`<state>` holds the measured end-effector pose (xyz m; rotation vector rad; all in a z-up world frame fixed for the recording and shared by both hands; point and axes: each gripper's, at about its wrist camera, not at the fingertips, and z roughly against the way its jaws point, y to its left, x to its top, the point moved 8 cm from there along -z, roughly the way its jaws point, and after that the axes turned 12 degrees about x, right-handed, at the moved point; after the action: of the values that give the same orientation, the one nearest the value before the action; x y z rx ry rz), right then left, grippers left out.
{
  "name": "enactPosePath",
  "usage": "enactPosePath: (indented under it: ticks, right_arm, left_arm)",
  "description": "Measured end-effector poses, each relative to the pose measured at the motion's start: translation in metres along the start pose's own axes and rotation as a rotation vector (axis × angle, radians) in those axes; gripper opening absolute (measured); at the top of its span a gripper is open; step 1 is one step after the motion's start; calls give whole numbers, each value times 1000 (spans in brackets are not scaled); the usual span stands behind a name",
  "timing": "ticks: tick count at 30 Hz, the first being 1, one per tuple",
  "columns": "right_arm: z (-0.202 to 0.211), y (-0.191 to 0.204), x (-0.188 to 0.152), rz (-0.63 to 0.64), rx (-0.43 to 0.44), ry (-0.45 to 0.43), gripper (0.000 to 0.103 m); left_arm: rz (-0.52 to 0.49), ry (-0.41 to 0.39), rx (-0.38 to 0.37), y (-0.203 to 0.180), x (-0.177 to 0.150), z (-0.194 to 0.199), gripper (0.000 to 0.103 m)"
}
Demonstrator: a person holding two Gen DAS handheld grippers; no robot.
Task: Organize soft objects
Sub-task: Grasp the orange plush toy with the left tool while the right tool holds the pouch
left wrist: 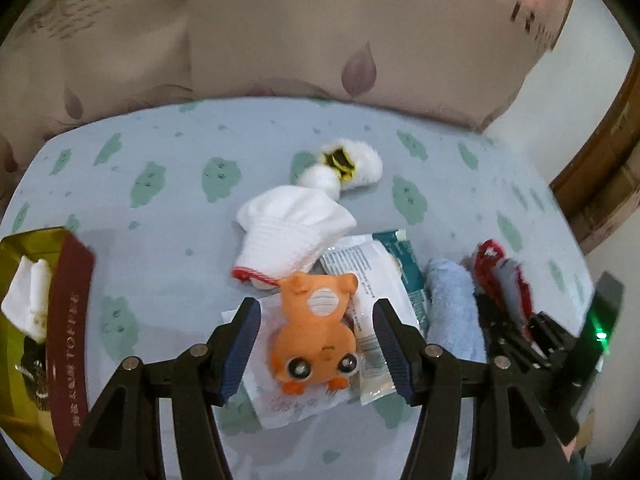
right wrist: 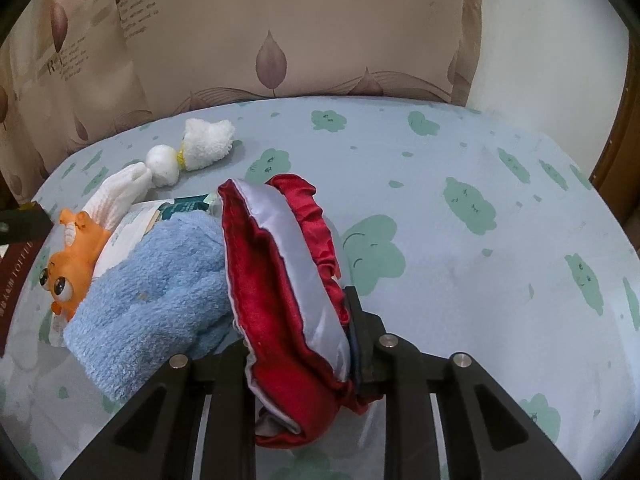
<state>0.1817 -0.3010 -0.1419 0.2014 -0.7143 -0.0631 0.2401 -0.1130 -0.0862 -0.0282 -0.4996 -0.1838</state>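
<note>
Orange plush (left wrist: 316,332) between left fingers (left wrist: 244,344)

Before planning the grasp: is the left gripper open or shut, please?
Open: the left gripper's jaws stand wide apart either side of the orange plush toy, not touching it.

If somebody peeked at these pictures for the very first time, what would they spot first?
Probably the orange plush toy with big shiny eyes, lying on the bed sheet between the open fingers of the left gripper. Next, the shiny red and silver cloth clamped in the right gripper, right beside a fluffy blue towel.
</note>
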Motion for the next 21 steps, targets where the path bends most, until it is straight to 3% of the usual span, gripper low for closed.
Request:
enactPosePath:
  ticks: [10, 13, 15, 21]
  right_arm:
    - [-3, -7, -1, -59, 47, 6, 23]
    - [-3, -8, -2, -58, 47, 7, 23]
    - [-3, -8, -3, -58, 47, 7, 24]
    - [-4, -8, -4, -66, 54, 5, 24]
  left_arm:
    - [-17, 63, 52, -6, 1, -38, 60]
    - [0, 80, 27, -6, -3, -46, 60]
    - [21, 74, 6, -5, -3, -48, 46]
    - [-10, 46, -15, -6, -3, -40, 44]
